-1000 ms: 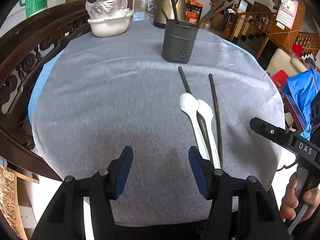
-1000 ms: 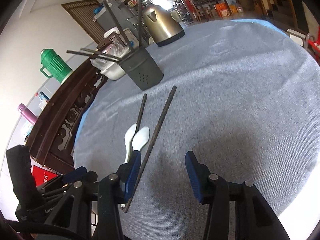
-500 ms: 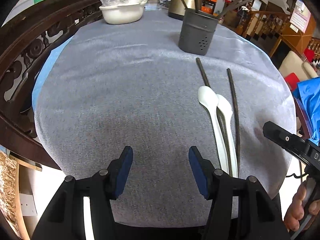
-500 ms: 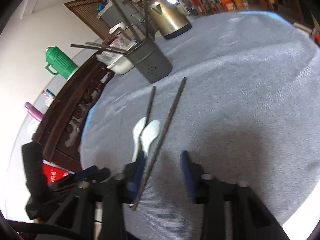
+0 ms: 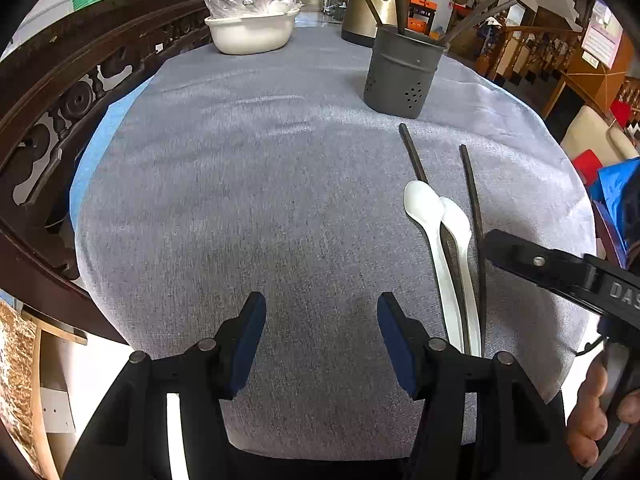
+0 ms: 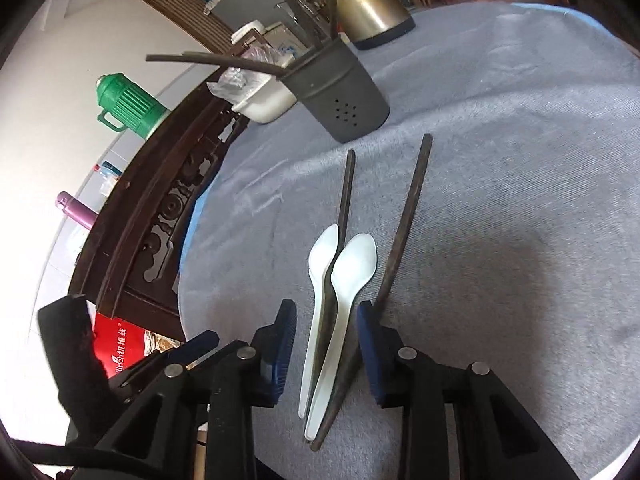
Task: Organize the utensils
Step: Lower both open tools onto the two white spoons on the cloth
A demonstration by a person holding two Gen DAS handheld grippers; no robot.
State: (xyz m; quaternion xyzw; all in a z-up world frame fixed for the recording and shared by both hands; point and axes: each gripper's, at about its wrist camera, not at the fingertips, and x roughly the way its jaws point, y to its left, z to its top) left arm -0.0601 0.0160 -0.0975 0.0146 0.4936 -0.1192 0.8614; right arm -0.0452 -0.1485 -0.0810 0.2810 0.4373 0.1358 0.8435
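Note:
Two white spoons [image 6: 354, 264] [image 5: 424, 204] lie side by side on the grey tablecloth [image 5: 260, 200], over a dark chopstick [image 6: 346, 188]. A second dark chopstick [image 6: 408, 216] lies to their right. My right gripper [image 6: 326, 340] is low over the handles, open. The spoon handles lie between its blue pads [image 6: 284, 344] with a gap on each side. The second chopstick runs past its right pad. A grey holder [image 6: 340, 96] [image 5: 400, 76] with several chopsticks stands beyond. My left gripper [image 5: 320, 332] hovers open and empty, left of the spoons.
A white basin [image 5: 252, 32] with a plastic bag and a metal kettle [image 5: 372, 4] stand at the table's far side. A dark carved wooden rail [image 5: 60, 92] curves along the left edge. A green jug [image 6: 128, 104] stands behind it. The near table edge runs just below both grippers.
My right gripper has shifted left, from around the lone chopstick to astride the spoon handles, and its jaws have narrowed. The left gripper's opening is unchanged; its view has tipped slightly.

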